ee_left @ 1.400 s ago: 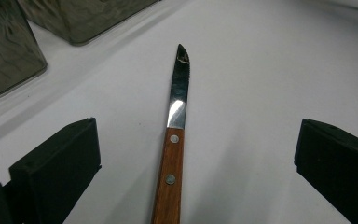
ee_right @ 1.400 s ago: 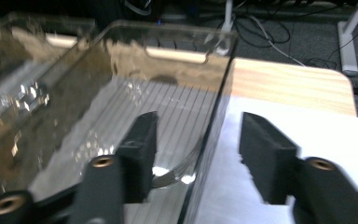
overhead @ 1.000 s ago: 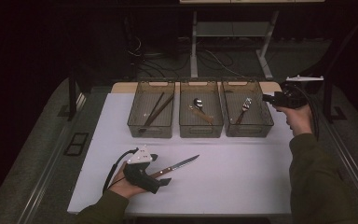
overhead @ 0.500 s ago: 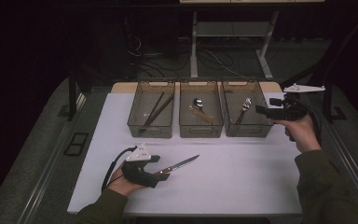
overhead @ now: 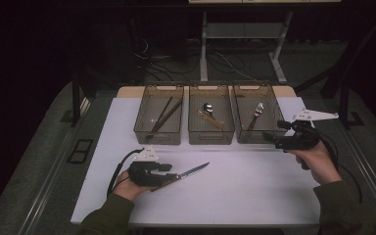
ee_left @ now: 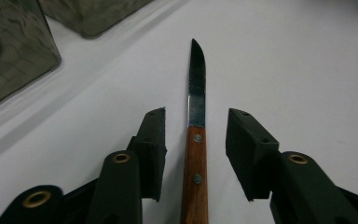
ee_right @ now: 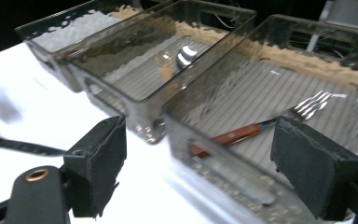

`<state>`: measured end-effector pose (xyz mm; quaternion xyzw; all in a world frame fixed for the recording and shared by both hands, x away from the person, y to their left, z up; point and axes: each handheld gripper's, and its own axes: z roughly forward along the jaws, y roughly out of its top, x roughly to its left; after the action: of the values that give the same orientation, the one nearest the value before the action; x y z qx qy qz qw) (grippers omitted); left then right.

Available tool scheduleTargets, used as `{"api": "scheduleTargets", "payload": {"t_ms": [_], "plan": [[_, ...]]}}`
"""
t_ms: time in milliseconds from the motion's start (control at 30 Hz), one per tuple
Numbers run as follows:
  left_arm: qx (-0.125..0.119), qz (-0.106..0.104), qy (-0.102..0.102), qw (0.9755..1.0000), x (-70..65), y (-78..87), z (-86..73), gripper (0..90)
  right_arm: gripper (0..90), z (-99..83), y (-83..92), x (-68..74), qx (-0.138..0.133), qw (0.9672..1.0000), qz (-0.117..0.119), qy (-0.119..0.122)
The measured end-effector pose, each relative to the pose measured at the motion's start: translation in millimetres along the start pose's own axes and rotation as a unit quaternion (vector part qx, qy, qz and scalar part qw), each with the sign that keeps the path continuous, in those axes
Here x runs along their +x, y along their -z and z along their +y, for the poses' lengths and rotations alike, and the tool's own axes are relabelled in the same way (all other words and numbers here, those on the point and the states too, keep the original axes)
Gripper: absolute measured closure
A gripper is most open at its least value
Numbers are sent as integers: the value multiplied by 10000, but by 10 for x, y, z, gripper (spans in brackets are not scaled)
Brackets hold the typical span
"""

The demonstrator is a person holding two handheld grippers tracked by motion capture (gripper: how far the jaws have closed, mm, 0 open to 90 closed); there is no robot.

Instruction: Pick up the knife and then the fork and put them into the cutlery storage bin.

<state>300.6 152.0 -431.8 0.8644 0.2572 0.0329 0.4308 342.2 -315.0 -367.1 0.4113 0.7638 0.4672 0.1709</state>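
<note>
Here, a wooden-handled knife (ee_left: 195,154) lies flat on the white table (overhead: 254,191), in front of three clear bins, its blade pointing toward them. The left gripper (ee_left: 195,140) straddles the handle; its jaws have just been closing, yet a gap remains on both sides and the pads do not press on the wood. The right gripper (ee_right: 205,163) hangs released and empty in front of the right bin (ee_right: 261,93), where a fork (ee_right: 270,123) lies. The middle bin (overhead: 210,122) holds a spoon (overhead: 208,108), the left bin (overhead: 159,120) chopsticks (overhead: 164,116). A likely risk: one pad may reach the handle first and nudge the thin knife sideways, so it could twist or slip free on lifting.
</note>
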Motion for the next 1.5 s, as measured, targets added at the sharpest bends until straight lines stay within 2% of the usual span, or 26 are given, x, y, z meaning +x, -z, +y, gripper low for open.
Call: {"api": "scheduleTargets", "payload": {"t_ms": [267,533,733,900,1100,1267,1367,1433,1500], "plan": [[318,6,-137,9994,-39,-98,0,674,176,-269,-23,196,82,9999,109,57],[592,161,-356,9975,-72,-151,-11,708,176,-524,-48,350,149,9995,215,151],[768,277,-478,9955,-101,-184,-18,722,176,-703,-19,463,154,9987,456,179],[809,408,-547,9944,-140,-198,-12,742,163,-827,-7,535,180,9980,599,131],[909,537,-659,9922,-190,-210,10,761,163,-955,-21,584,437,9968,659,154],[921,583,-693,9916,-205,-213,21,767,163,-962,-34,616,513,9961,691,206],[892,700,-709,9910,-225,-208,35,768,143,-957,-40,619,531,9958,735,121],[771,667,-652,9926,-220,-188,60,768,143,-954,-43,619,511,9959,743,106],[665,714,-632,9932,-227,-169,87,768,142,-947,-50,623,500,9959,748,84]]}}
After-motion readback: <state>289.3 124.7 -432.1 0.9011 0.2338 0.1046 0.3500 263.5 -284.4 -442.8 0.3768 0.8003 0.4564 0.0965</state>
